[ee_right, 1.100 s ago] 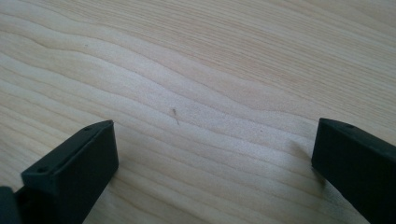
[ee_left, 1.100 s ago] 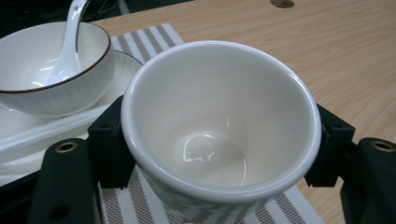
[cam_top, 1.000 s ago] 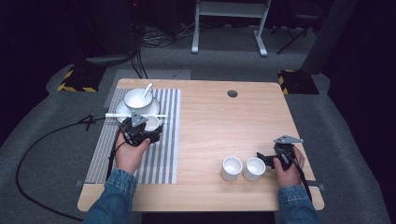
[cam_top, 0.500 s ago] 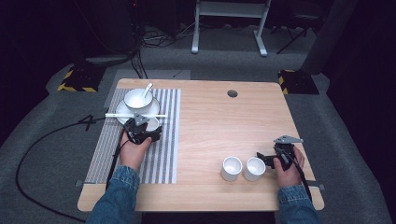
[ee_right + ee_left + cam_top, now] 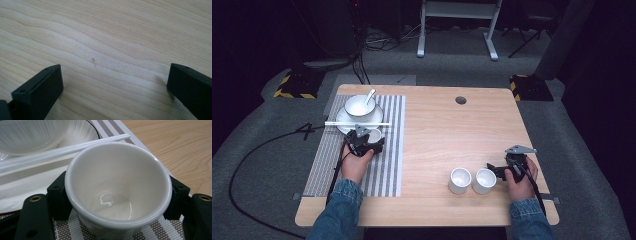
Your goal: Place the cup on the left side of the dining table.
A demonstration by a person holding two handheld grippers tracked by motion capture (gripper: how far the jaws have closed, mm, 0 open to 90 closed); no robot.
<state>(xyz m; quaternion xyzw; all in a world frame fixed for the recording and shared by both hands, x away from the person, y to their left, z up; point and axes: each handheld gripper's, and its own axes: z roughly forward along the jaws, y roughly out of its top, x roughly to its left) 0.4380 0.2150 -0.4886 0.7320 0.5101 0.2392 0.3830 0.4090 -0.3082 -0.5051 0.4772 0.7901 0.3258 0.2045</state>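
Note:
A small white cup (image 5: 117, 190) sits between the jaws of my left gripper (image 5: 372, 141), which press its two sides; one black fingertip (image 5: 58, 195) touches its left wall. It is over the striped placemat (image 5: 382, 165), just in front of a white plate (image 5: 343, 126). The plate holds a white bowl (image 5: 358, 106) with a spoon (image 5: 370, 95), and white chopsticks (image 5: 65, 151) lie across its front rim. Two more white cups (image 5: 460, 180) (image 5: 484, 181) stand side by side at the front right. My right gripper (image 5: 496, 171) is open just right of them, over bare wood (image 5: 105, 50).
The wooden table (image 5: 452, 130) has a round cable hole (image 5: 460, 100) near its far edge. A black cable (image 5: 267, 150) trails off the left side onto the grey floor. A metal stand (image 5: 457, 25) is behind the table.

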